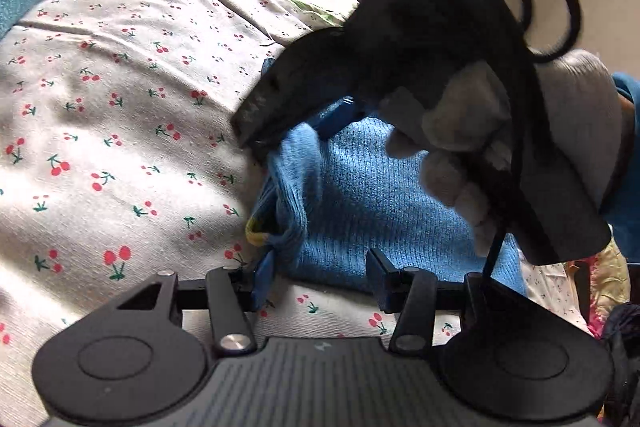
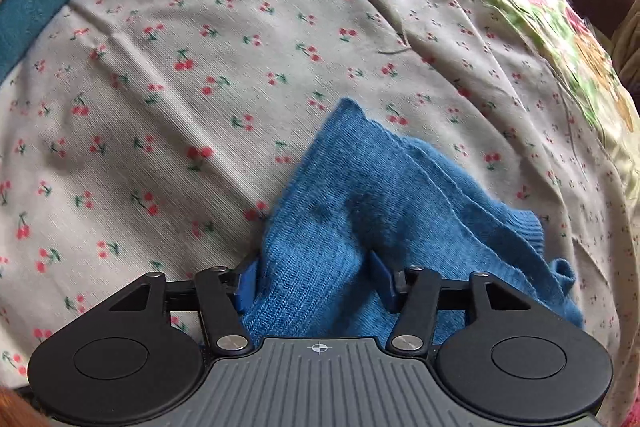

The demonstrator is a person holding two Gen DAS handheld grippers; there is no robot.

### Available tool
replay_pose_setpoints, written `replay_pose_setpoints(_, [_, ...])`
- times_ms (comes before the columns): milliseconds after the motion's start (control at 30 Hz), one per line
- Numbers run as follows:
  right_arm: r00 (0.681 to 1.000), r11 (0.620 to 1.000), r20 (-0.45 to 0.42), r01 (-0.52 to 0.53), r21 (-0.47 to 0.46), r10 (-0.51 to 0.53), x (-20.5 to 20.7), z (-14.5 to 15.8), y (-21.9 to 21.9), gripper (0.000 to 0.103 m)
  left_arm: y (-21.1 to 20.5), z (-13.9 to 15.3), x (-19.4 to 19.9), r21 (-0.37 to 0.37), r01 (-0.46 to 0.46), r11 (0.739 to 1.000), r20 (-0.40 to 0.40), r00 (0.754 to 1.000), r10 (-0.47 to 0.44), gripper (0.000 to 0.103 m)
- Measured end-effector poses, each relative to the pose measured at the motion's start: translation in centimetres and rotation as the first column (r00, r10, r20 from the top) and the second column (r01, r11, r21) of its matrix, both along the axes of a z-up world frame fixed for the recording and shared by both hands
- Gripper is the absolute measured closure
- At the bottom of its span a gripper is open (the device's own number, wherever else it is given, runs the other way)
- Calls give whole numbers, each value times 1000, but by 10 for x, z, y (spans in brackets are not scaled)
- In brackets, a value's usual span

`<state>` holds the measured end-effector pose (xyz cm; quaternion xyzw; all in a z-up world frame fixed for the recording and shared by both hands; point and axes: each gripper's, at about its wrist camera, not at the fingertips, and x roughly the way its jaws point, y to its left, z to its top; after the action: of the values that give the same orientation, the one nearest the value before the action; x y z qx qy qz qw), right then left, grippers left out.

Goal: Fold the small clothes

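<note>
Left wrist view, gloved hand [image 1: 460, 155] tilting right gripper [image 1: 296, 127] steeply down onto blue knit garment [image 1: 360, 203], jaws apart, left gripper [image 1: 320, 277] jaws apart straddling garment edge on cherry-print sheet [image 1: 120, 107].

A small blue knitted garment [image 2: 344, 227] is lying folded in rumpled layers on the cherry-print sheet [image 2: 160, 107], its ribbed hem pointing to the right

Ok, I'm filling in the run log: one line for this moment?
fold small clothes | blue knit garment on cherry-print sheet | left gripper at its near edge, grip unclear | right gripper open astride it
</note>
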<state>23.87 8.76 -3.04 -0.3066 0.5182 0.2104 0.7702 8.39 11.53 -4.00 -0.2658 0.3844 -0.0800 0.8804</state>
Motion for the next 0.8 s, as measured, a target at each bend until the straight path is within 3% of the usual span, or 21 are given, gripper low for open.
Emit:
replay_pose_setpoints(200, [997,992,-15,72,100,-71,2,13,-22,82,-4,3,1,50,0,999,20,1000,-1,43])
replay_pose_setpoints(367, [990,966,-20,141,218,-140,1,33,-50,85,-5,2,0,78,-40,996,31,999,38,41])
replay_pose_setpoints(600, [977,899,-37,209,385,-211,-9,53,-97,85,-43,10,-4,271,-18,963,156,987,-25,40])
replay_pose_setpoints(700, [967,856,-54,247,455,-250,-14,57,-127,85,-55,12,1,319,22,948,164,983,-78,56])
replay_pose_setpoints(767, [956,814,-78,283,507,-284,-16,58,-151,85,-65,12,7,320,73,945,126,985,-118,76])
replay_pose_setpoints(800, [951,797,-88,297,527,-296,-17,58,-161,86,-71,14,9,312,95,945,118,983,-138,77])
